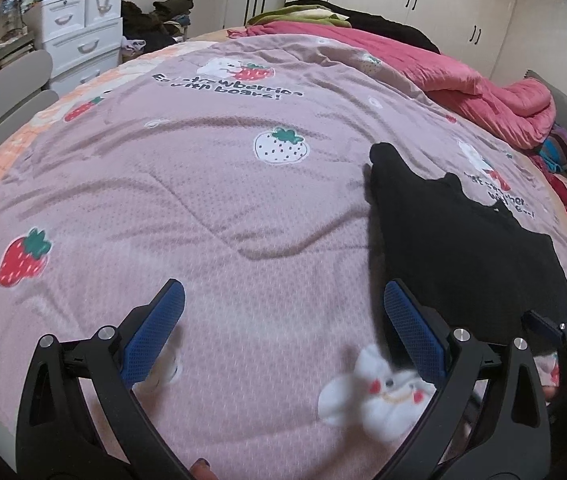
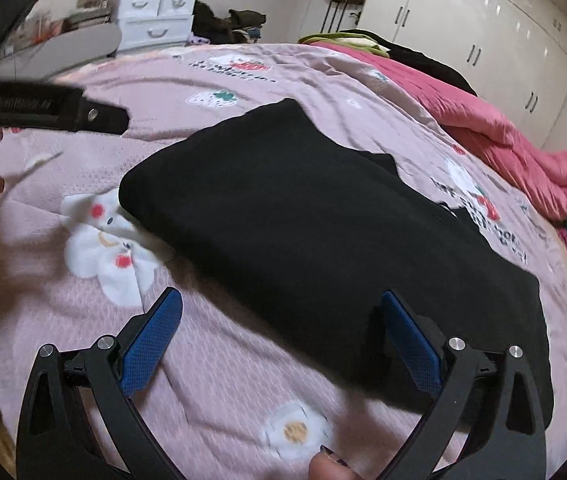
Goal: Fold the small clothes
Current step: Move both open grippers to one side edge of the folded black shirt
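Observation:
A black garment [image 2: 315, 232] lies folded flat on the pink strawberry quilt [image 2: 219, 352]; it also shows in the left wrist view [image 1: 463, 248] at the right. My left gripper [image 1: 283, 300] is open and empty above bare quilt, left of the garment. My right gripper [image 2: 281, 308] is open and empty, its jaws wide over the garment's near edge. The right gripper's tip [image 1: 551, 328] shows at the garment's near corner in the left wrist view. The left gripper's body [image 2: 55, 112] shows at the far left in the right wrist view.
A crumpled pink blanket [image 1: 495, 96] and dark clothes lie along the bed's far right side. A white drawer unit [image 1: 83, 36] and a grey chair [image 1: 7, 92] stand beyond the bed's left edge. White wardrobes [image 2: 483, 28] line the back wall.

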`<state>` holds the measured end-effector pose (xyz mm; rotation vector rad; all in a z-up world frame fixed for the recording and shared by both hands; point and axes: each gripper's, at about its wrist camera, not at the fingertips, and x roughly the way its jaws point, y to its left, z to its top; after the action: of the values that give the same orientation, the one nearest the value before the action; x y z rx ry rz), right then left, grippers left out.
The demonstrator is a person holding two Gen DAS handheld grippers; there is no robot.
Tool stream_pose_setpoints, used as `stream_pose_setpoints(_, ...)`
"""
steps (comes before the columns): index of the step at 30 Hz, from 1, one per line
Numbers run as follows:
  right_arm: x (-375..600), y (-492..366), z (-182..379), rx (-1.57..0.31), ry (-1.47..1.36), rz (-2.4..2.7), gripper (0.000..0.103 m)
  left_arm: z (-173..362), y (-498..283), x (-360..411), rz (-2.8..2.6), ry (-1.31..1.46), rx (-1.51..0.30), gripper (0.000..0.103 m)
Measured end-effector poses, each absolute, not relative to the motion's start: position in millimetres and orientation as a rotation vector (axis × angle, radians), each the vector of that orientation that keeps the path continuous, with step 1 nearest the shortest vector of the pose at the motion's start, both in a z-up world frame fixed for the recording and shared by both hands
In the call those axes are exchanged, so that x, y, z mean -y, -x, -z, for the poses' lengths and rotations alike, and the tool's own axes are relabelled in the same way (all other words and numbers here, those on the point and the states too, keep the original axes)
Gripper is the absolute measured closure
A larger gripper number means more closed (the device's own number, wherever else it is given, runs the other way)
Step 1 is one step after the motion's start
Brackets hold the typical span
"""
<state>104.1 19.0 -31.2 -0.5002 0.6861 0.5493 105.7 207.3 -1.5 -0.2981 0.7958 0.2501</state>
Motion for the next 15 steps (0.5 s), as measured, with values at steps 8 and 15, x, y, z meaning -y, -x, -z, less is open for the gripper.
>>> stream_pose_setpoints(8,-47.2,-125.2,35.0,-0.674,0.548,-0.535,0.004,11.2,-131.3,-214.4,-0.285,0.276,-0.810,0.009)
stream_pose_setpoints(15,-65.4,-140.4,41.3,-0.650,0.624,-0.518,0.005,12.2,-156.4,-210.4,-0.268,0.281,-0.824,0.009)
